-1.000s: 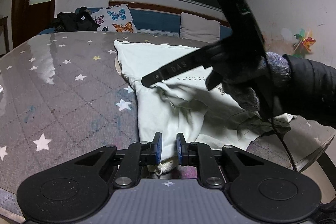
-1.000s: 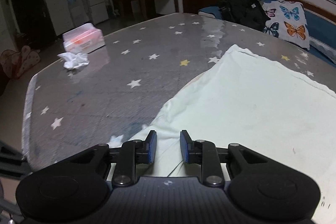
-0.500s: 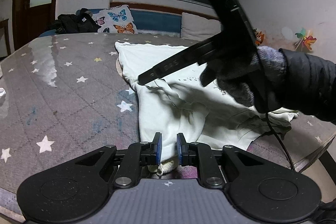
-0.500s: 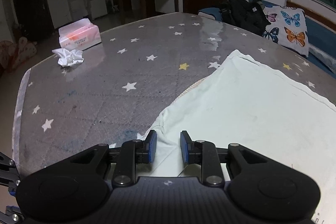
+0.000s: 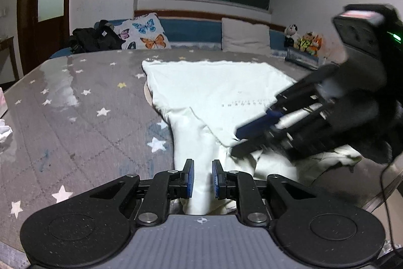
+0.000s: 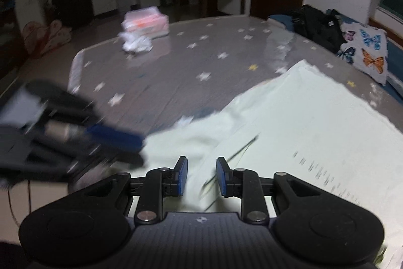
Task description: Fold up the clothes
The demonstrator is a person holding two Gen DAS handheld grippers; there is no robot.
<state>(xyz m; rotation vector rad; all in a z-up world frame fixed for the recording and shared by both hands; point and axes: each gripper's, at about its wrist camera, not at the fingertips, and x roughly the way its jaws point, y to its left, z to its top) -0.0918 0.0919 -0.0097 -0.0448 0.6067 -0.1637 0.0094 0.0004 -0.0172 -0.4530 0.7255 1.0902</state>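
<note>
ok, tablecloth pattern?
Grey tablecloth with scattered white stars, plus a yellow one; clearest in the left wrist view.

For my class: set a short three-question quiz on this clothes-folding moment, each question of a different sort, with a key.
1. True or false: the left tool has pale cloth between its pads.
2. Multiple choice: what lies on the starred table just in front of the pink tissue box? A) a crumpled tissue B) a shoe C) a cup
3. Fill in: the cushion behind the table is printed with ____.

Key:
1. True; it grips a narrow end of the garment, while the right tool grips another part.
2. A; the crumpled tissue.
3. Butterflies.
</note>
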